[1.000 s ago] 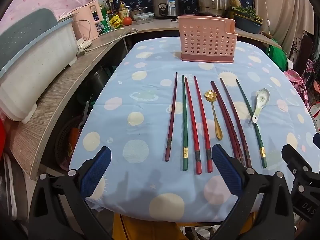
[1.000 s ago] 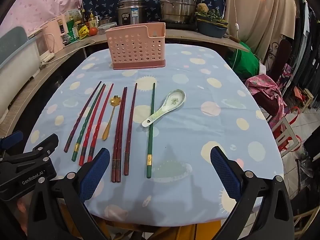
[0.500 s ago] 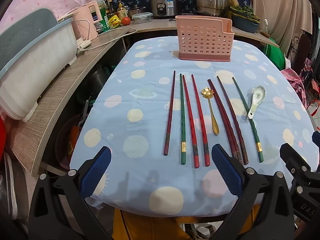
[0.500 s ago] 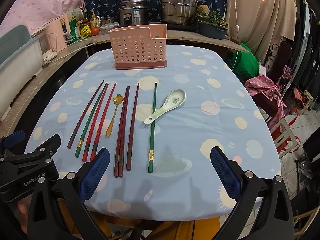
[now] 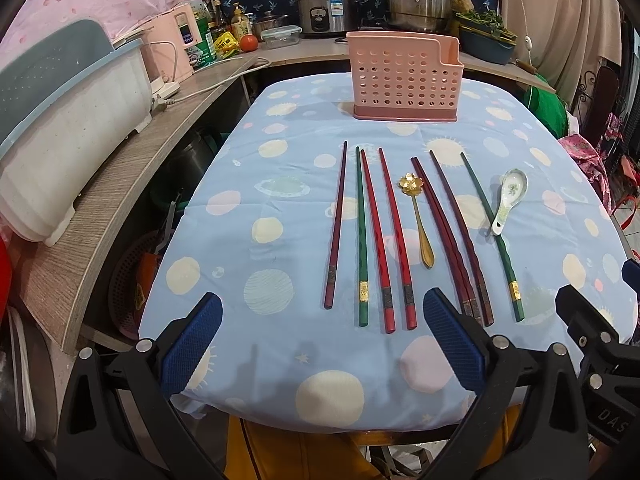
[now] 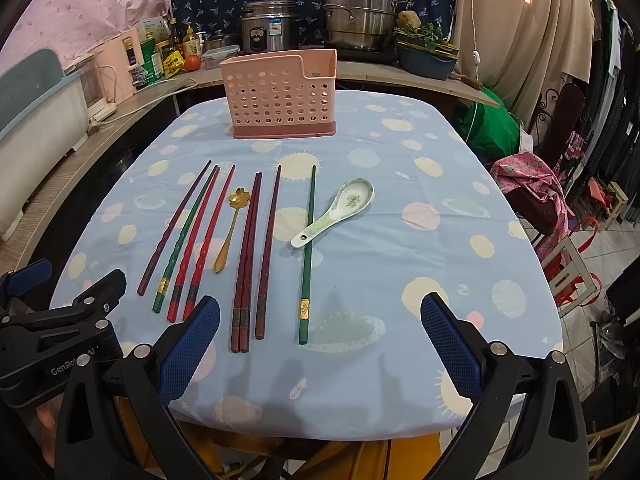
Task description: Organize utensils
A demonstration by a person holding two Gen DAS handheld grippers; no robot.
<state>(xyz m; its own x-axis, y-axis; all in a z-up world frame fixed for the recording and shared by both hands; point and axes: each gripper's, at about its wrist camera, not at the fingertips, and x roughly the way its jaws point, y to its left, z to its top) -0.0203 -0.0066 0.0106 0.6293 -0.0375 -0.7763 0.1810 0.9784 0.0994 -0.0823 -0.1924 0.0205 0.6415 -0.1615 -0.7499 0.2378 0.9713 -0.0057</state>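
Note:
Several chopsticks lie side by side on the blue spotted tablecloth (image 5: 280,160): dark purple (image 5: 336,224), green (image 5: 361,236), two red (image 5: 394,236), three dark red (image 5: 452,232) and another green (image 5: 490,232). A gold flower-shaped spoon (image 5: 418,216) lies among them and a white ceramic spoon (image 5: 508,200) at the right. A pink perforated utensil holder (image 5: 404,76) stands upright at the far end. My left gripper (image 5: 322,344) is open and empty at the near table edge. My right gripper (image 6: 320,344) is open and empty beside it, over the near edge.
A wooden counter (image 5: 120,168) runs along the left with a white bin (image 5: 60,120), a pink appliance and bottles. A rice cooker (image 6: 270,32) and steel pots (image 6: 358,12) stand behind the holder. A chair with pink cloth (image 6: 532,188) is at the right.
Both grippers have drawn back slightly toward the near edge, so the utensils appear a little farther away. Nothing on the table has moved.

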